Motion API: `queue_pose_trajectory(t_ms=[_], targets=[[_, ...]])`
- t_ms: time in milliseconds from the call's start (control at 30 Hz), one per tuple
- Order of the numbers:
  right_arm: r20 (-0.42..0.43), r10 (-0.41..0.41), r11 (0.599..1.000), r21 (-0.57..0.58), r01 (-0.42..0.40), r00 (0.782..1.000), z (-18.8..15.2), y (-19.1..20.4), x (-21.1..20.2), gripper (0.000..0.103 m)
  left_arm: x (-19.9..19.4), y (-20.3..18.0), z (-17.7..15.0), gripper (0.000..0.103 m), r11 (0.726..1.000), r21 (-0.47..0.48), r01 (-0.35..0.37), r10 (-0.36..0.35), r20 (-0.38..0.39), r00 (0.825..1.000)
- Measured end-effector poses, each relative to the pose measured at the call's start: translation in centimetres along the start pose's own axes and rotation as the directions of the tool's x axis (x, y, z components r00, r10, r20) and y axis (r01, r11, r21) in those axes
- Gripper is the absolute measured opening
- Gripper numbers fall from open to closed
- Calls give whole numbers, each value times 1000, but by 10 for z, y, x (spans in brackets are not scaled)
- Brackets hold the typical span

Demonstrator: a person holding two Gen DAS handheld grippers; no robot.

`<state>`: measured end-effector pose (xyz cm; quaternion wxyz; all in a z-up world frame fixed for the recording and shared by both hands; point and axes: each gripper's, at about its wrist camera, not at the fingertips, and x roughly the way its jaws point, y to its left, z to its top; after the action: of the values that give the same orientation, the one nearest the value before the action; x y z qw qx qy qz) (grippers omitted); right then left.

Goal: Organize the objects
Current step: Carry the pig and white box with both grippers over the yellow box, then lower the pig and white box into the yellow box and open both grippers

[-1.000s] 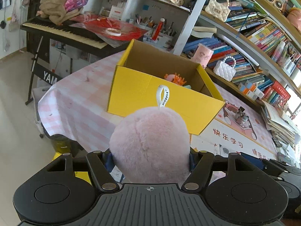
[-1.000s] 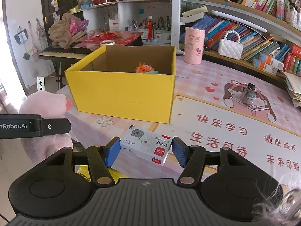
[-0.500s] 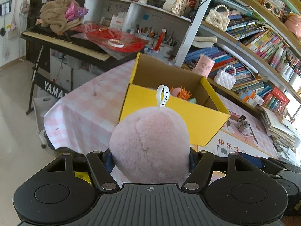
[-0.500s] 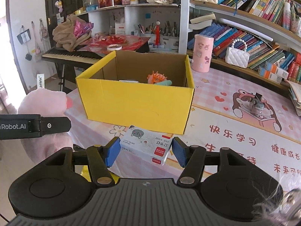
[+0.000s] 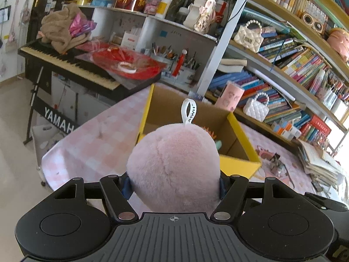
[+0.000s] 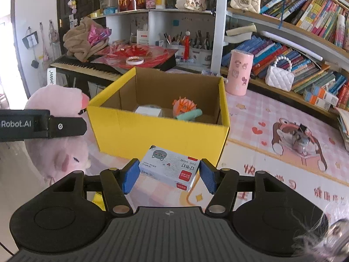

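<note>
My left gripper [image 5: 174, 185] is shut on a pink plush toy [image 5: 174, 166] with a white loop tag, held in the air before the open yellow cardboard box [image 5: 237, 166]. The plush [image 6: 59, 150] and a left finger [image 6: 43, 125] also show at the left of the right wrist view. My right gripper [image 6: 169, 175] is shut on a small grey staple box [image 6: 169, 169], held just in front of the yellow box [image 6: 161, 135]. Inside the box lie an orange spiky toy [image 6: 183, 107], a teal piece and a white box [image 6: 148, 111].
The box stands on a pink checked tablecloth [image 6: 272, 152]. A pink cup [image 6: 238, 72] and a white quilted handbag [image 6: 279, 77] stand behind it. A small grey object [image 6: 302, 139] lies at the right. A keyboard [image 5: 65, 61] and bookshelves [image 5: 294, 65] lie beyond the table.
Both grippers have risen and moved toward the yellow box with their loads. I now look down into the box from higher up.
</note>
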<state>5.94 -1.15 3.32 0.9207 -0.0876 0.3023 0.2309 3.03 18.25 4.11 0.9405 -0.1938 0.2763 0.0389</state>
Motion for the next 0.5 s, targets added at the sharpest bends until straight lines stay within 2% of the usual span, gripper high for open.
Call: queue_pose_trajectory(t_ms=[333, 500], targets=[[103, 27, 997, -76, -19, 994, 47, -14, 27, 58, 29, -13, 41, 69, 999, 15, -32, 30, 72, 997], [91, 61, 993, -103, -51, 994, 68, -26, 56, 58, 56, -18, 55, 69, 999, 2, -50, 50, 70, 996]])
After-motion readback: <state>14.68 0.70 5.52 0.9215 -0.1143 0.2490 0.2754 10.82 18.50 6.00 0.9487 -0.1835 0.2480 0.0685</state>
